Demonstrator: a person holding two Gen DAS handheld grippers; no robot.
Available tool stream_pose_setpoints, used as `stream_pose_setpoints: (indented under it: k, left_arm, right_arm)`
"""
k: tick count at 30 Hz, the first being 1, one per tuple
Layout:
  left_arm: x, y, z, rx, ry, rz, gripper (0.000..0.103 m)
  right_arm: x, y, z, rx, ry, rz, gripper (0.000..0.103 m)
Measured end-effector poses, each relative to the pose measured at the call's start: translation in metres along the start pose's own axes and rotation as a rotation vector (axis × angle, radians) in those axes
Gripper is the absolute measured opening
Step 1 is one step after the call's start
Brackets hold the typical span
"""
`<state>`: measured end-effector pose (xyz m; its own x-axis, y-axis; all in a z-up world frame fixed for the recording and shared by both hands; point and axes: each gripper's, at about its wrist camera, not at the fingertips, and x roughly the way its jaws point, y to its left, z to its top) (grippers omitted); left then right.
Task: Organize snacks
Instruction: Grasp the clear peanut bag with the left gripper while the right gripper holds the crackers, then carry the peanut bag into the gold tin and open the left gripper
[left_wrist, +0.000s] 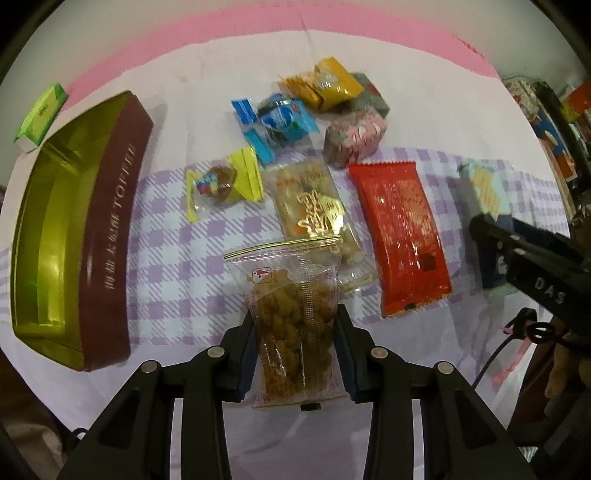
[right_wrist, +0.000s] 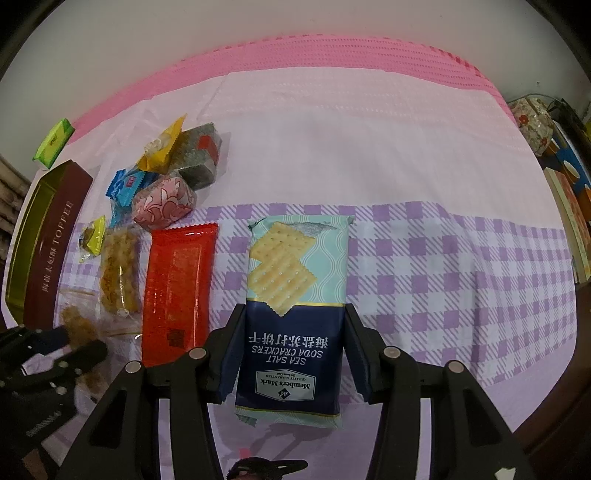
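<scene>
My left gripper (left_wrist: 295, 354) is shut on a clear bag of brown fried snacks (left_wrist: 293, 325), held above the cloth. My right gripper (right_wrist: 291, 354) is shut on a soda cracker pack (right_wrist: 295, 310), teal and navy; it also shows in the left wrist view (left_wrist: 487, 206). On the checked cloth lie a red packet (left_wrist: 402, 236), a pale peanut-brittle packet (left_wrist: 314, 206), a yellow-ended candy (left_wrist: 221, 184), blue wrapped sweets (left_wrist: 277, 122), an orange packet (left_wrist: 325, 86) and grey-pink wrapped cakes (left_wrist: 354, 136). An open brown toffee tin (left_wrist: 110, 236) with gold inside stands at the left.
A small green box (left_wrist: 40, 114) lies behind the tin near the pink cloth edge (left_wrist: 207, 40). Books and a patterned pouch (right_wrist: 535, 122) stand at the far right edge. A cable (left_wrist: 495, 354) hangs off the right table edge.
</scene>
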<state>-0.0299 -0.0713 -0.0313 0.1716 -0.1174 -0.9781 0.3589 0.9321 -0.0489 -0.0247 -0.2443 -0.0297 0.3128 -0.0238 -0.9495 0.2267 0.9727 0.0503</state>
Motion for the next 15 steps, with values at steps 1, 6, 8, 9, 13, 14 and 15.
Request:
stream_pose_setpoints:
  k: [1, 6, 8, 9, 13, 14, 15]
  left_arm:
    - [0.000, -0.002, 0.000, -0.001, -0.010, 0.002, 0.038]
    - [-0.014, 0.010, 0.003, -0.010, -0.043, 0.013, 0.038]
    - [-0.016, 0.016, 0.004, -0.018, -0.060, 0.022, 0.038]
    - [-0.019, 0.020, 0.005, -0.021, -0.069, 0.025, 0.038]
    - [-0.036, 0.037, 0.015, -0.031, -0.103, 0.034, 0.038]
    - [-0.040, 0.042, 0.018, -0.032, -0.112, 0.035, 0.038]
    - [-0.045, 0.049, 0.020, -0.036, -0.124, 0.034, 0.038]
  right_arm:
    - [0.001, 0.000, 0.000, 0.000, 0.001, -0.002, 0.047]
    - [0.003, -0.004, -0.001, 0.009, 0.003, -0.016, 0.047]
    - [0.005, -0.006, -0.001, 0.011, 0.007, -0.019, 0.047]
    - [0.006, -0.007, -0.001, 0.011, 0.009, -0.020, 0.047]
    - [0.008, -0.008, 0.000, 0.010, 0.016, -0.021, 0.047]
    - [0.009, -0.009, 0.000, 0.010, 0.018, -0.023, 0.047]
    - [0.011, -0.008, 0.000, 0.010, 0.020, -0.024, 0.047]
